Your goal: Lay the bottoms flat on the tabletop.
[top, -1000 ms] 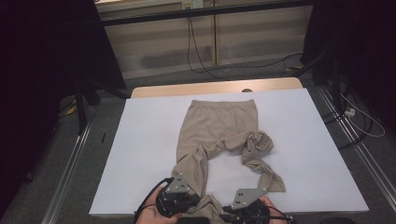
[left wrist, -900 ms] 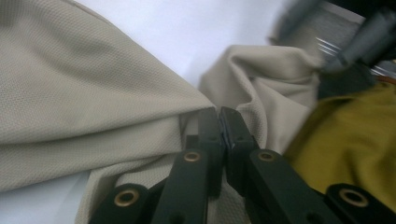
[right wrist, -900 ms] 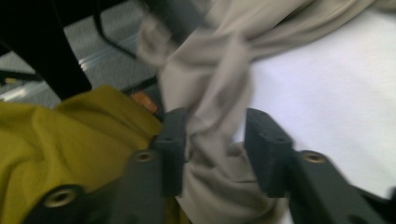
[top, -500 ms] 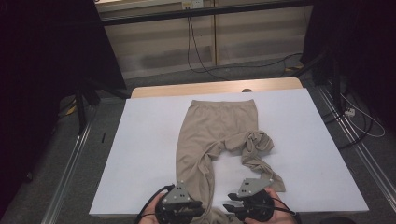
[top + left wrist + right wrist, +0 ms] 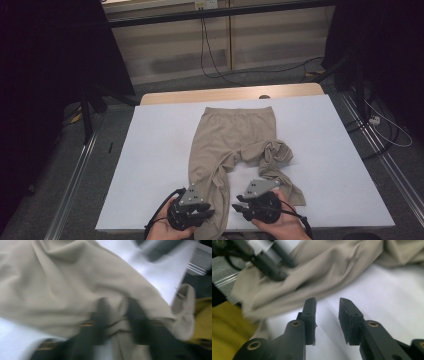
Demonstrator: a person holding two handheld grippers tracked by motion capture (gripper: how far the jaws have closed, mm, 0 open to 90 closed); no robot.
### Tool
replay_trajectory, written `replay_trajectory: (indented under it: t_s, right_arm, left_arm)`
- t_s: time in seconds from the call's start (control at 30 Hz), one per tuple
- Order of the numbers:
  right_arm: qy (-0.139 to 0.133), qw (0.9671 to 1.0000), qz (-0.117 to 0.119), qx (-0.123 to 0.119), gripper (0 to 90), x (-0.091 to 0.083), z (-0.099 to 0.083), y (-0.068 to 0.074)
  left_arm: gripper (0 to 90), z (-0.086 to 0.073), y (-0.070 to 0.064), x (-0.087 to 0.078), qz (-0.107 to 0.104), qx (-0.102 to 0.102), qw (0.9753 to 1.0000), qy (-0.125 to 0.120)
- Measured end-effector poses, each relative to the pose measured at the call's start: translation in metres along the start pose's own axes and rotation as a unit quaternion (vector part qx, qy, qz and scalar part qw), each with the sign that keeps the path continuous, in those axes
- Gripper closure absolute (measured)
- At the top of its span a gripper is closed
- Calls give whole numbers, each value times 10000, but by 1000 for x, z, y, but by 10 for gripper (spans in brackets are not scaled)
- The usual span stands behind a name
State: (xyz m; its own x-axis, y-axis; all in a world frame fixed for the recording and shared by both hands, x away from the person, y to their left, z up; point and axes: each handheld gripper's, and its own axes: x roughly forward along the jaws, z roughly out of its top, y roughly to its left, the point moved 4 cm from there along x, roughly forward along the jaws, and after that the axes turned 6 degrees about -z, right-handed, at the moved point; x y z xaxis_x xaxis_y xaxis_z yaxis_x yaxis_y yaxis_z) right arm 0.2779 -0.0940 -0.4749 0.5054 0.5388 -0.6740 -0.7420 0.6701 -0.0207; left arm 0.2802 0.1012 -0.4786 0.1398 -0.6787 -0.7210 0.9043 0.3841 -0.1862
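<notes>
- Now both grippers sit nearer the table's front edge than a second ago, and the left trouser leg has been drawn out straighter toward 6 o'clock.
- Left gripper: jaws pinched on the hem end of the beige trousers; the left gripper view is blurred, but cloth bunches between the two black jaws.
- Right gripper: jaws apart, nothing between them, hovering over bare white table just beside the cloth.
- Trousers lie mid-table, waistband at 12 o'clock, left leg running to 6 and hanging over the edge.
- Right leg is still crumpled in a knot at about 4 o'clock. My read: that leg needs pulling flat next.
- Around: cables on the floor at 12 and 3 o'clock, dark frame posts at 9. Nothing on the table blocks the right gripper's way.
</notes>
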Motion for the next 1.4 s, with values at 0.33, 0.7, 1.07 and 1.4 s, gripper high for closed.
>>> replay_trajectory:
  t_s: [0.33, 0.7, 1.07, 1.4]
  right_arm:
    - [-19, 9997, -177, -151, 764, 39, 22, -7]
    - [23, 9999, 33, 102, 893, 2, -5, 4]
    - [63, 9998, -76, 185, 891, -24, -21, 7]
    - [-52, 9992, -235, 334, 867, -8, -8, -20]
  left_arm:
    - [843, -3, -1, -8, -59, -64, 9999, -74]
    - [887, -5, 7, -24, 23, -298, 9993, -205]
    - [855, -3, 6, -29, -2, -361, 9987, -370]
    - [508, 3, 12, -2, 75, -196, 9997, -83]
